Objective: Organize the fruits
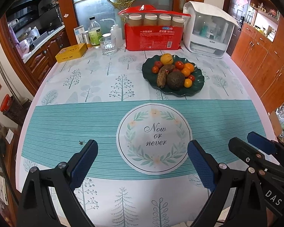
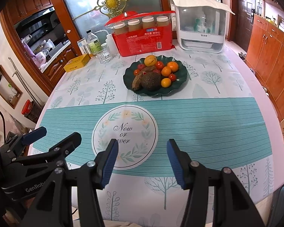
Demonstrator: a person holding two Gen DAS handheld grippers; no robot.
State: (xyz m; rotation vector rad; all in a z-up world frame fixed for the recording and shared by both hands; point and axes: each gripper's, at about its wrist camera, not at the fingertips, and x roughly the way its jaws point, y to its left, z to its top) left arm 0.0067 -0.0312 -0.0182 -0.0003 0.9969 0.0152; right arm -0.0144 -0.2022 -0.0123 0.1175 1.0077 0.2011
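Observation:
A dark green scalloped plate [image 1: 198, 84] [image 2: 181, 81] stands on the table past the middle. It holds a dark avocado [image 1: 175, 80] [image 2: 151, 81], a browned banana [image 1: 163, 73] [image 2: 140, 79], a yellow round fruit [image 1: 166, 58] [image 2: 150, 60], oranges [image 1: 188, 67] [image 2: 172, 66] and small red tomatoes [image 1: 179, 65] [image 2: 159, 64]. My left gripper [image 1: 143, 152] [image 2: 59, 135] is open and empty, near the table's front edge. My right gripper [image 2: 142, 151] [image 1: 255, 141] is open and empty beside it, to its right. Both are well short of the plate.
At the back stand a red pack of paper cups [image 1: 153, 32], a white appliance [image 1: 208, 30], a glass tumbler [image 1: 108, 45], bottles [image 1: 94, 32] and a yellow tin [image 1: 71, 53]. Wooden cabinets [image 2: 270, 56] line the right side. The patterned tablecloth [image 1: 104, 123] covers the table.

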